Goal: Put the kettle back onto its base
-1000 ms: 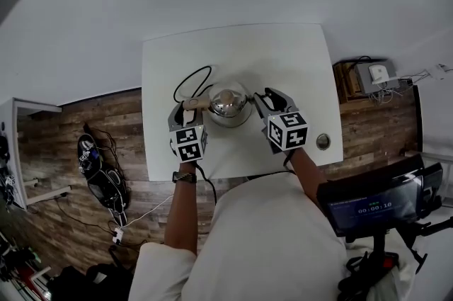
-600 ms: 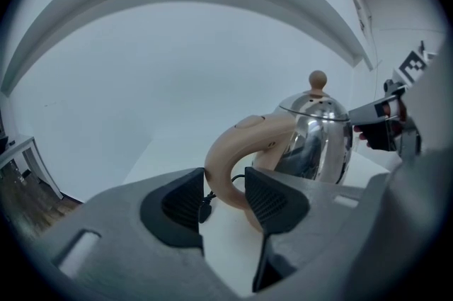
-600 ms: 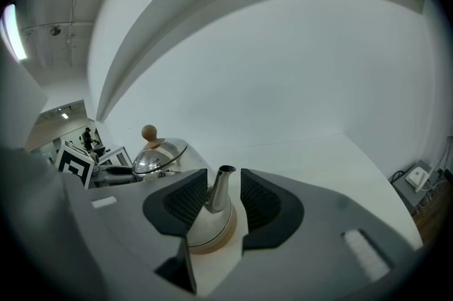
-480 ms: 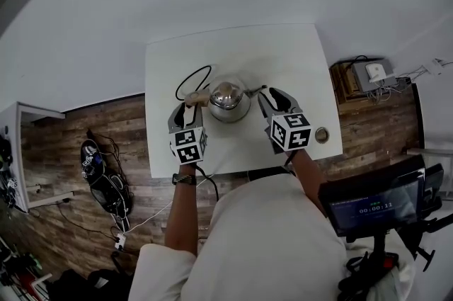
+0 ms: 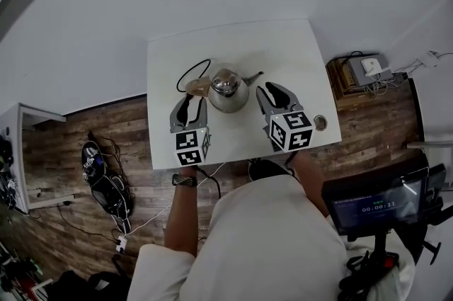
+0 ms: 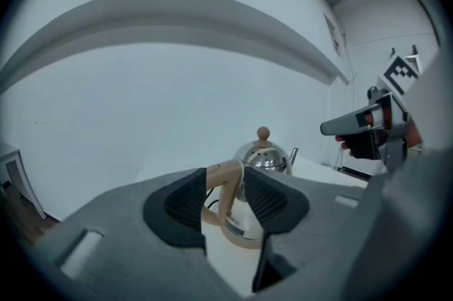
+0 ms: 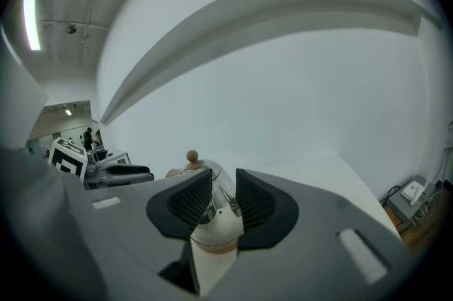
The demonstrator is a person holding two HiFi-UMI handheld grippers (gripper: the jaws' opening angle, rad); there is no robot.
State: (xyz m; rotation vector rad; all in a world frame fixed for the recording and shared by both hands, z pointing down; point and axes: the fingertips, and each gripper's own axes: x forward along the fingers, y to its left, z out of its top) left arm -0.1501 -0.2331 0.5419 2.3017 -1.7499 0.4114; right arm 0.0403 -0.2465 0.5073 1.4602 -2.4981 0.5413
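You drew the left gripper (image 5: 191, 103) and right gripper (image 5: 274, 93) back off the kettle (image 5: 228, 88), tilted slightly down, both unclenched and empty, the right's jaws just narrowing.

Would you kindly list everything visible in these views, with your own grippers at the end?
table: one, white, centre.
kettle: one, steel with wooden handle, mid-table.
base: one, tan, under the kettle.
cable: one, black, looped left of the kettle.
round insert: one, grey, table's near right corner.
screen: one, dark, lower right.
left gripper: one, grey, open, short of the kettle's handle.
right gripper: one, grey, jaws have just been closing, nothing between them, right of the kettle.
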